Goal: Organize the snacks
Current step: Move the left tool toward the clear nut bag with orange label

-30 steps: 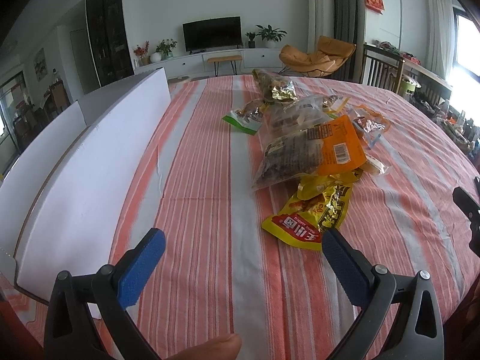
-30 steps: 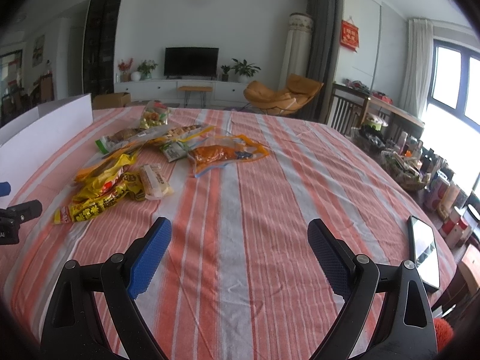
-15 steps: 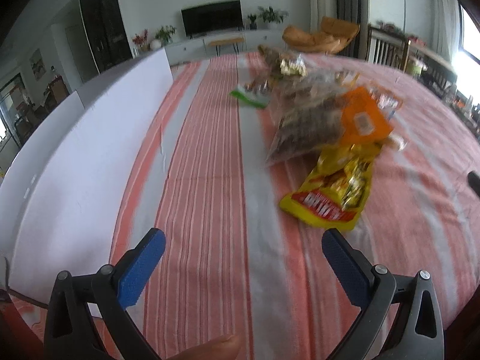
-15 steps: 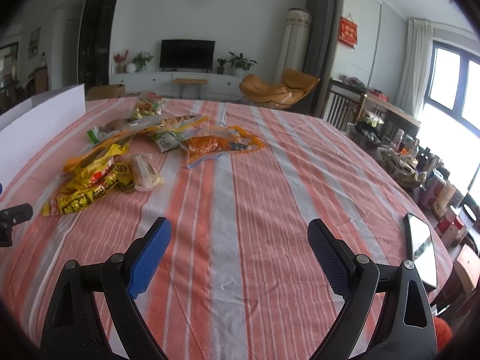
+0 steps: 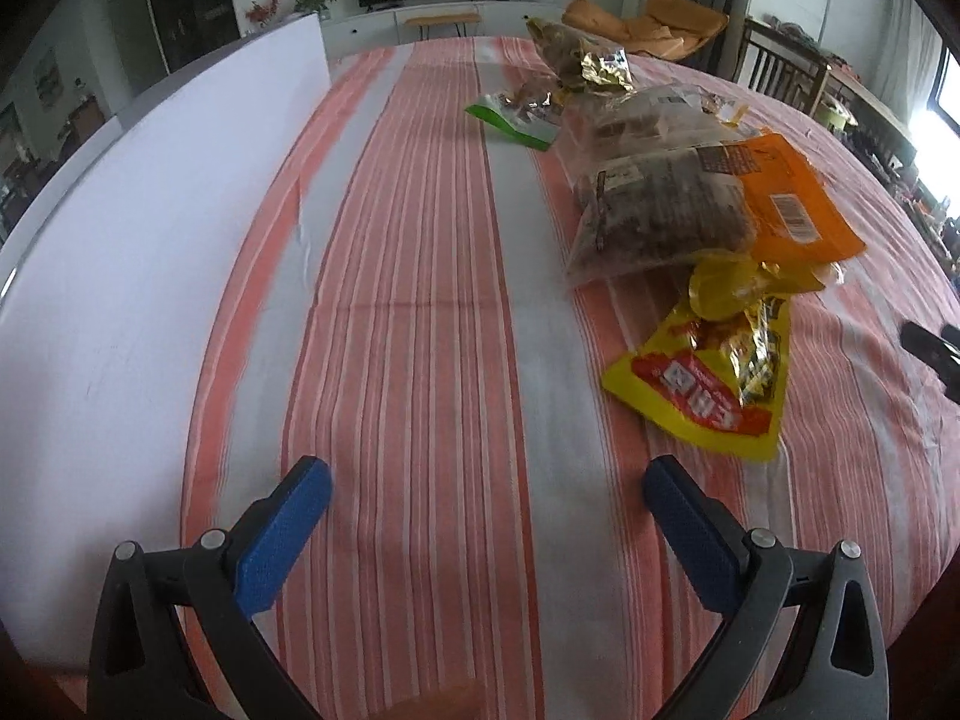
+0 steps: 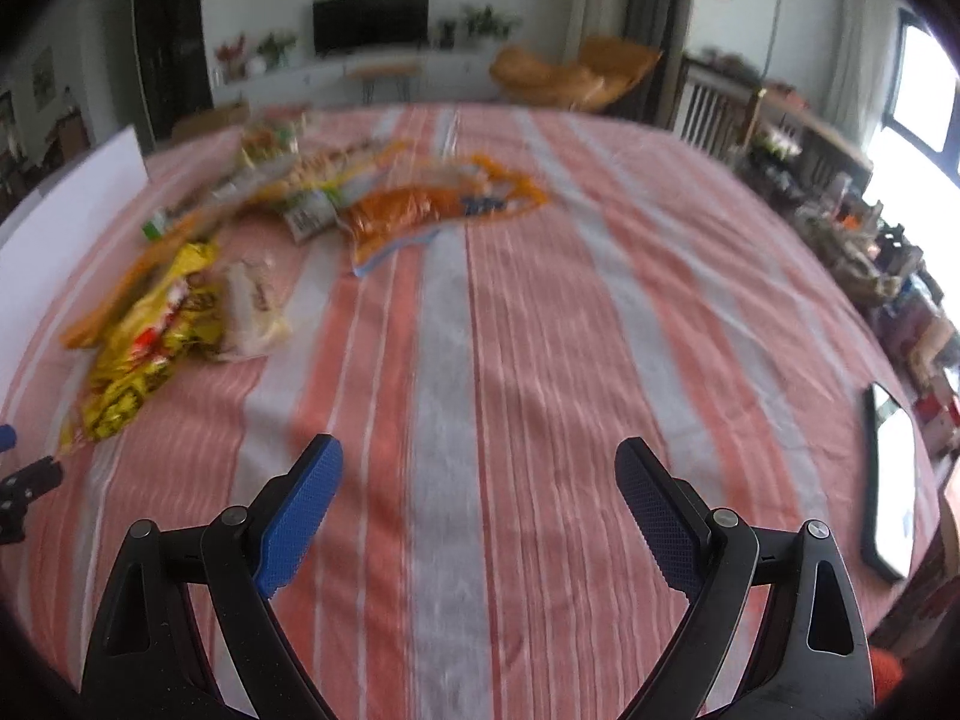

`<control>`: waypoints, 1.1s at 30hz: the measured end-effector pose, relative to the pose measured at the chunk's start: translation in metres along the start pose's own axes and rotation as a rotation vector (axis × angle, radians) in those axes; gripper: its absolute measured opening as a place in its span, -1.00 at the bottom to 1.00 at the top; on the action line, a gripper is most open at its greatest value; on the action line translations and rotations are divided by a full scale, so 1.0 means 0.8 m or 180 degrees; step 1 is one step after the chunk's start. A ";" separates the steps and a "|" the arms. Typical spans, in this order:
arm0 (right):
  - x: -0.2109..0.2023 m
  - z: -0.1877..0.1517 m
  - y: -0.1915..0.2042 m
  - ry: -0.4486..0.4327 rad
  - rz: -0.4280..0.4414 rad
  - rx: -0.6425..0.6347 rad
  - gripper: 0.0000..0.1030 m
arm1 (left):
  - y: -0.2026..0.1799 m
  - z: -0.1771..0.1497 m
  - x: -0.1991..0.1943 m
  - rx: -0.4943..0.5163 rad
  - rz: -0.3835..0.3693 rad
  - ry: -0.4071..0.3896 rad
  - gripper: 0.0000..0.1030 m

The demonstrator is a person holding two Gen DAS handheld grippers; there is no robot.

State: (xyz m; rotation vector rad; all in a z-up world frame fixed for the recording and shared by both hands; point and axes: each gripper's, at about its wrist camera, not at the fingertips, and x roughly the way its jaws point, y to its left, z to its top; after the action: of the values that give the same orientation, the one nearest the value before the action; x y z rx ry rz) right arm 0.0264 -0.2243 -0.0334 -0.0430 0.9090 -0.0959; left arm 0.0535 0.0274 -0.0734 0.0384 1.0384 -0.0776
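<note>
Sorting looks unstarted; crinkly foil-and-plastic snack packets [image 5: 678, 204] lie heaped on the orange-striped tablecloth [image 5: 420, 300] toward one o'clock; left gripper [image 5: 486, 495] and right gripper [image 6: 477, 477] both gape wide, holding nothing; everything remains to place.

Your bench cloth [image 5: 420, 276] shows orange-and-white stripes; the nearest snack bag [image 5: 702, 396] is yellow with red, the board [image 5: 120, 276] plain white, your pads [image 5: 288, 531] blue.
</note>
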 end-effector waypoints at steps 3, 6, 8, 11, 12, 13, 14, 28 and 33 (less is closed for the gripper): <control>0.031 0.022 0.003 0.0159 -0.0053 -0.0092 0.83 | 0.005 0.016 0.010 0.0036 -0.0029 -0.0040 1.00; 0.058 0.039 0.000 0.0240 -0.0050 -0.0003 0.83 | 0.011 0.025 0.017 0.0006 -0.0014 -0.0109 1.00; 0.064 0.047 -0.006 0.0234 -0.0037 0.0131 0.83 | 0.014 0.033 0.021 0.0003 -0.0015 -0.0091 1.00; 0.074 0.057 -0.014 0.0177 -0.0004 0.0289 0.83 | 0.022 0.054 0.033 -0.0053 0.0015 -0.0049 1.00; 0.075 0.059 -0.016 0.0142 -0.0007 0.0312 0.86 | 0.025 0.063 0.039 -0.0084 0.0036 -0.0053 1.00; 0.077 0.061 -0.017 0.0145 -0.0012 0.0322 0.87 | 0.028 0.073 0.044 -0.0116 0.0054 -0.0064 1.00; 0.079 0.063 -0.017 0.0144 -0.0012 0.0333 0.89 | 0.027 0.080 0.049 -0.0121 0.0075 -0.0085 1.00; 0.083 0.069 -0.018 0.0132 0.0004 0.0360 0.90 | 0.030 0.111 0.071 -0.0190 0.0102 -0.0299 1.00; 0.084 0.070 -0.017 0.0131 -0.0002 0.0356 0.90 | 0.030 0.111 0.071 -0.0190 0.0102 -0.0299 1.00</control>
State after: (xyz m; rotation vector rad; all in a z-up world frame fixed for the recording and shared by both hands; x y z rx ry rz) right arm 0.1110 -0.2448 -0.0510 0.0629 0.9433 -0.1485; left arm 0.1606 0.0428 -0.0777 -0.0029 0.9454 -0.0190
